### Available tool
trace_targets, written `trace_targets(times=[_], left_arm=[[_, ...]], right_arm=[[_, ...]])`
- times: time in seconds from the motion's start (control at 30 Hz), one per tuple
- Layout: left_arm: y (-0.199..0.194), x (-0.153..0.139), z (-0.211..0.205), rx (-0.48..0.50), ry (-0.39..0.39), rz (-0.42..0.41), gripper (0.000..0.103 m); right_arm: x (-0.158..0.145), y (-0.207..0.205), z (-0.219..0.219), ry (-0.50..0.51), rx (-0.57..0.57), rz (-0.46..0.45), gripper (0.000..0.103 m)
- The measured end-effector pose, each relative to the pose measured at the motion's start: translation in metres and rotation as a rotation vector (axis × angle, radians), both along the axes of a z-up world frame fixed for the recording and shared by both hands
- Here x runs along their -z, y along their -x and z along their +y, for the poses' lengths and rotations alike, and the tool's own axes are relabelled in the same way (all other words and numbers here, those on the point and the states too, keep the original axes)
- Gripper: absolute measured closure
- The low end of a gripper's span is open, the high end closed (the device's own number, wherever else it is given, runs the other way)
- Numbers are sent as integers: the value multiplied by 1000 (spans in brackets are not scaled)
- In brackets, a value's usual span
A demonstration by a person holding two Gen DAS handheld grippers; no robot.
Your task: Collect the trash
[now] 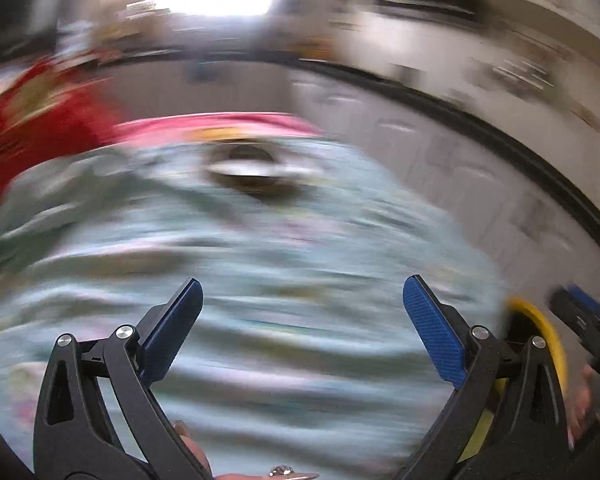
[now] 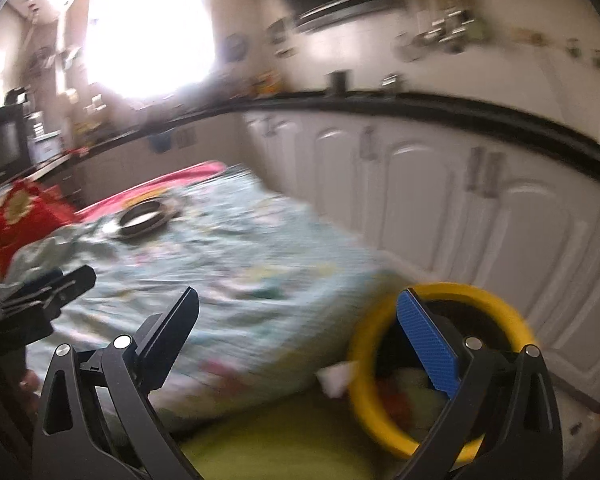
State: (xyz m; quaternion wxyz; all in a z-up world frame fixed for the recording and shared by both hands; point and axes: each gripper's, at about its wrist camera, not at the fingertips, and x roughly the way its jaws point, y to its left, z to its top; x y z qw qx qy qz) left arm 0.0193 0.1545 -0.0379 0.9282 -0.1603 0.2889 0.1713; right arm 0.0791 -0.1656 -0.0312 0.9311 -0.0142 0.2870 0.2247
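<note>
Blurrily, no writing is readable (both claws gape) near yellow bin (image 2: 440,368).

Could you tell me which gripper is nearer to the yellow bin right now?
Right. The right gripper hangs open just above the yellow bin, beside its rim. The left gripper, also open, is over the floral tablecloth, with the bin off to its right.

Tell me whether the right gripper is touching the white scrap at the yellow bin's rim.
Apart. The right wrist view shows the right gripper open, with tablecloth visible between its fingers and the white scrap by the yellow bin.
</note>
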Motion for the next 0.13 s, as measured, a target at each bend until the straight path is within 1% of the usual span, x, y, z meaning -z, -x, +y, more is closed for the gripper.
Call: trace_targets(times=[0.03, 0.07, 0.1, 0.13], left_arm=[[12, 5, 41, -128, -9, 44, 11], [21, 10, 69, -210, -15, 70, 11], [34, 18, 103, -315, -27, 112, 11], [47, 25, 130, -395, -31, 153, 11]], right_arm=[[1, -7, 35, 4, -79, 33, 6], [3, -10, 57, 14, -134, 52, 6], [7, -14, 99, 34, -234, 84, 6], [12, -16, 138, 53, -310, 107, 6]])
